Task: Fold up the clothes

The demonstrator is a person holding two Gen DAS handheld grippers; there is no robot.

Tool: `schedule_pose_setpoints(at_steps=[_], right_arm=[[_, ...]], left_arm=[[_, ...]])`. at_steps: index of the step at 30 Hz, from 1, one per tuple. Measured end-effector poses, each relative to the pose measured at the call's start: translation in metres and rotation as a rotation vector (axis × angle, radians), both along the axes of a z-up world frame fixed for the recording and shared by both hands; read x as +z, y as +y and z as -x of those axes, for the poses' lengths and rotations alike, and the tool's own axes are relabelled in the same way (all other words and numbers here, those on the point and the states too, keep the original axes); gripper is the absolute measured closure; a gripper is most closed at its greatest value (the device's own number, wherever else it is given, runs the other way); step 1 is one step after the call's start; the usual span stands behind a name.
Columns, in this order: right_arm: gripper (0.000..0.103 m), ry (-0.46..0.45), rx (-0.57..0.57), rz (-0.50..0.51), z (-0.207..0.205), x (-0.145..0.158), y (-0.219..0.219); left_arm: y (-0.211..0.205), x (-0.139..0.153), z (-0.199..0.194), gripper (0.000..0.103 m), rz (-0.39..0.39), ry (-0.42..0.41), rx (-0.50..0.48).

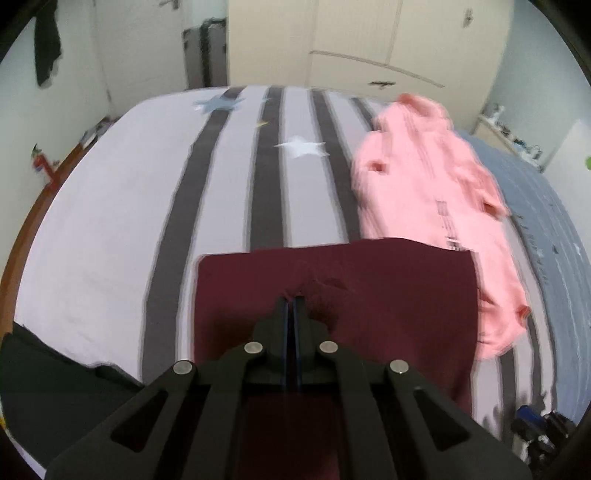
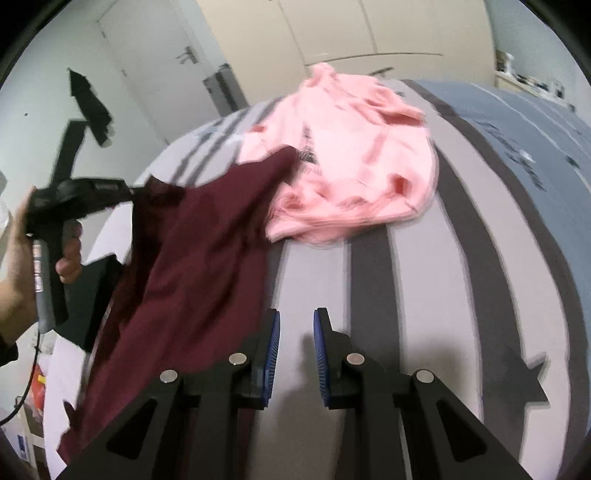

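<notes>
Left gripper (image 1: 294, 300) clenched on a pinch of the dark maroon cloth garment (image 1: 369, 295), fabric puckered just ahead of the closed blue pads. From the right wrist view, held up off the bed at that pinch (image 2: 140, 192), hanging in a long slant from there toward the near left edge of the frame; long axis along that slant, one corner reaching forward onto the pink pile. From the left wrist view, spread as a broad flat panel under and ahead of the jaws, far edge straight and crosswise.

Right gripper (image 2: 295, 325) released, blue-padded fingers (image 2: 272, 347) parted over bare bedding, maroon cloth just to the left of the left finger; whether touching, cannot tell.

Ahead and right of the left jaws, a crumpled pale pink garment (image 1: 436, 206) in a loose heap running away along the bed, printed with dark lettering, too blurred to read. Beneath, a white bedsheet with dark grey stripes and star shapes (image 1: 110, 229), stripes running away from the jaws; wide open stretch left of the left jaws, another ahead and right of the right jaws. Grey-blue blanket (image 2: 535, 140) on the far right side. A hand (image 2: 22, 258) around the left gripper's handle. Cream wardrobe doors (image 1: 369, 33) beyond the bed's far end.
</notes>
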State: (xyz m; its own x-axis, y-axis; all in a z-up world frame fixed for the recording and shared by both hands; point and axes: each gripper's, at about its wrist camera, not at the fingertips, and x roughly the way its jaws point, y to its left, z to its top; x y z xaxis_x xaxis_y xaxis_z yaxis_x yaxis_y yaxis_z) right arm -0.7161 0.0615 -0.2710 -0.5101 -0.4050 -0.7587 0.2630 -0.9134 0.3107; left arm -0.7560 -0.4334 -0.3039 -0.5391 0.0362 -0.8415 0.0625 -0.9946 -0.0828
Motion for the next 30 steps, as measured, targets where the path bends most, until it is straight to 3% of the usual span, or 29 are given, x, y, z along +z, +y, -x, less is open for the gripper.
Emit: schedule_pose_setpoints(at_steps=[2,6,13,16,19,24,30], right_arm=[[0.086,0.004,0.013,0.014,0.022,0.002,-0.020],[0.086,-0.012,0.003,0.041,0.067,0.001,-0.054],[0.086,-0.041,0.033,0.001,0.097,-0.010,-0.087],[0.086,-0.089,0.020,-0.036,0.103,-0.027,-0.089],[0.086,-0.090,0.010,-0.048,0.101,-0.031,-0.086],[0.086,-0.044,0.043,-0.041,0.079,-0.020,-0.086],[0.085,0.011,0.082,-0.033,0.052,-0.006,-0.087]], left_arm=[[-0.016,-0.006,0.012,0.102,0.006,-0.018,0.021],[-0.049,-0.005,0.028,0.102,-0.055,-0.020,0.080],[-0.076,-0.020,0.050,0.102,-0.079,-0.064,0.104],[-0.071,-0.032,0.054,0.102,-0.019,-0.096,0.075],[-0.076,-0.037,0.055,0.101,-0.009,-0.102,0.089],[-0.099,-0.015,0.053,0.101,-0.019,-0.029,0.155],[-0.087,-0.002,-0.010,0.101,-0.135,-0.021,0.008]])
